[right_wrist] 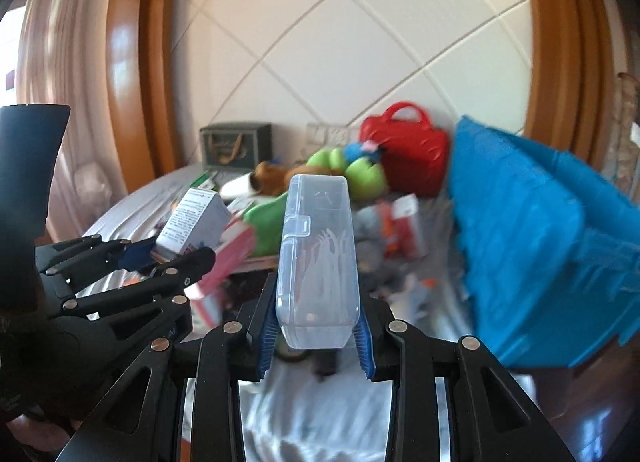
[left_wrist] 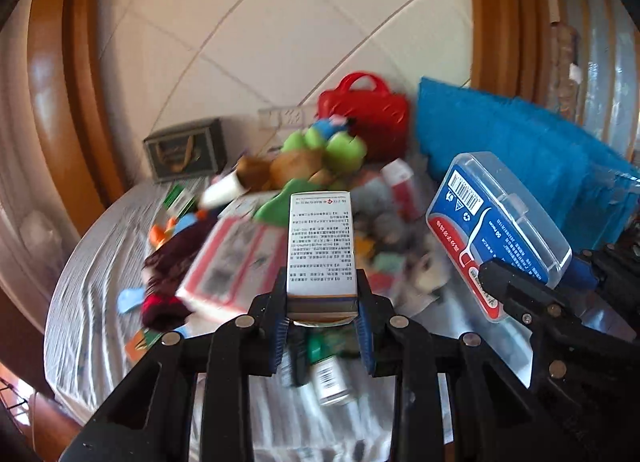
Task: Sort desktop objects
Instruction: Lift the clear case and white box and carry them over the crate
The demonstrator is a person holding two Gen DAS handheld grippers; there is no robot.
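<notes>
We see the left gripper point(left_wrist: 323, 318) clamped on a small white medicine box point(left_wrist: 321, 248), its blue pads pressing the box's two narrow sides near its lower end; the box's long axis runs straight out along the fingers, away from the camera, its printed face turned up toward us and its far end pointing at the clutter beyond. The right gripper point(right_wrist: 318, 336) has its jaws closed the same way on a clear plastic floss-pick box point(right_wrist: 318, 262), gripped at its near end, long axis also in line with the fingers, the small latch on its left edge and the white picks showing through the wall. From the left wrist view the same floss-pick box sits off to the right, its blue and red label with a barcode turned toward us, tilted up and to the left. Both boxes are held in the air above a surface covered in a wrinkled pale sheet point(left_wrist: 92, 282), where blurred toys lie heaped: a green plush toy point(left_wrist: 340, 146), a red toy bag point(left_wrist: 370, 110) behind it, and a blue bin point(right_wrist: 532, 246) to the right
</notes>
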